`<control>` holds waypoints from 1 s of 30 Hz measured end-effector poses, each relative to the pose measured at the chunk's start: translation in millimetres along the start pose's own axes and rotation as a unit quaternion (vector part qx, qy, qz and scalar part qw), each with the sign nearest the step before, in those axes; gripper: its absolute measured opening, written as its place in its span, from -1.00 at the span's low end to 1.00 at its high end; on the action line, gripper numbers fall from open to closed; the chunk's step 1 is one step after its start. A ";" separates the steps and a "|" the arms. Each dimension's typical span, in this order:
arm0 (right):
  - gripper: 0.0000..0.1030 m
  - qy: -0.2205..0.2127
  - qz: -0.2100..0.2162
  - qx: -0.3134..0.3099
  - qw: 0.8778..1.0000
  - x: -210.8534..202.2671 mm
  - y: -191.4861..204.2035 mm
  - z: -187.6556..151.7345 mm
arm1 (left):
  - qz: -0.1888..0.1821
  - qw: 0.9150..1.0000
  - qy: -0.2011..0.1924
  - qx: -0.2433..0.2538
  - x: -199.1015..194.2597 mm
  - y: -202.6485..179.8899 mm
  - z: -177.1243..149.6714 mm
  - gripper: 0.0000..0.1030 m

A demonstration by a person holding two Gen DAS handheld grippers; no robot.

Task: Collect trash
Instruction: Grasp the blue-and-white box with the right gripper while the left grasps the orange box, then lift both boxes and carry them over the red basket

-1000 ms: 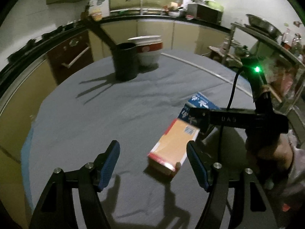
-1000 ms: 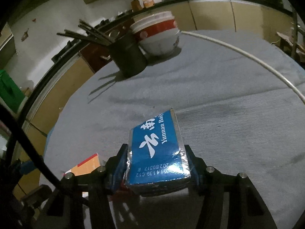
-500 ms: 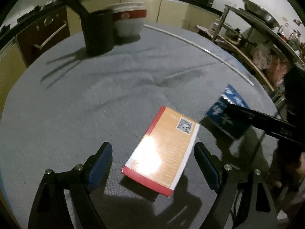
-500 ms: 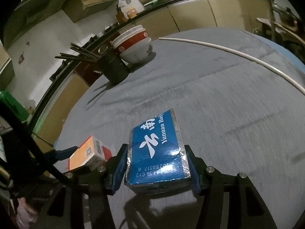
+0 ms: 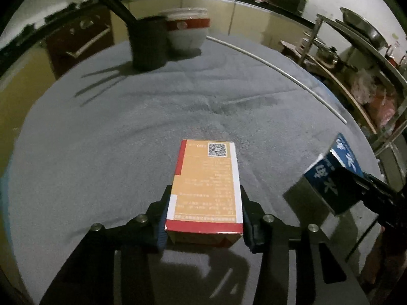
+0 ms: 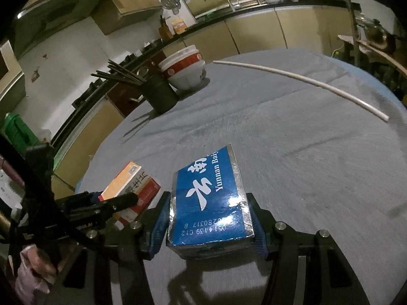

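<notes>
My left gripper is shut on an orange and red carton, its blue pads pressed on both long sides, over the grey cloth table. My right gripper is shut on a blue foil-edged box printed with white characters and holds it above the table. The blue box also shows at the right edge of the left wrist view. The orange carton shows at the left of the right wrist view, held in the left gripper.
A black holder with chopsticks and stacked white and red bowls stand at the table's far side. A long white rod lies along the far right. Kitchen cabinets and a metal rack surround the table.
My left gripper moved forward around the orange carton and closed on it; it was open before. The right gripper keeps hold of the blue box and has lifted it.
</notes>
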State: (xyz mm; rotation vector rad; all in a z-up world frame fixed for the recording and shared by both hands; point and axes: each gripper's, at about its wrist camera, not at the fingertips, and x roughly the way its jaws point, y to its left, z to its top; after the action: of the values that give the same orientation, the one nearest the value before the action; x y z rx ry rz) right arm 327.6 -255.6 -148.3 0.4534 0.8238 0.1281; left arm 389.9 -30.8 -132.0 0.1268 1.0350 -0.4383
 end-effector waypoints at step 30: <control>0.16 -0.100 0.026 -0.033 0.994 -202.6 28.2 -79.3 | 0.102 0.981 -0.159 0.037 -203.6 -122.6 -106.1 -0.08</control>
State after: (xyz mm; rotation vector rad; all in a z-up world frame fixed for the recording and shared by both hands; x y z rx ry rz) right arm 133.9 -260.7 -45.2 0.4183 0.6097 0.1538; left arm 166.3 -50.2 -0.1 0.2200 0.6826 -0.2981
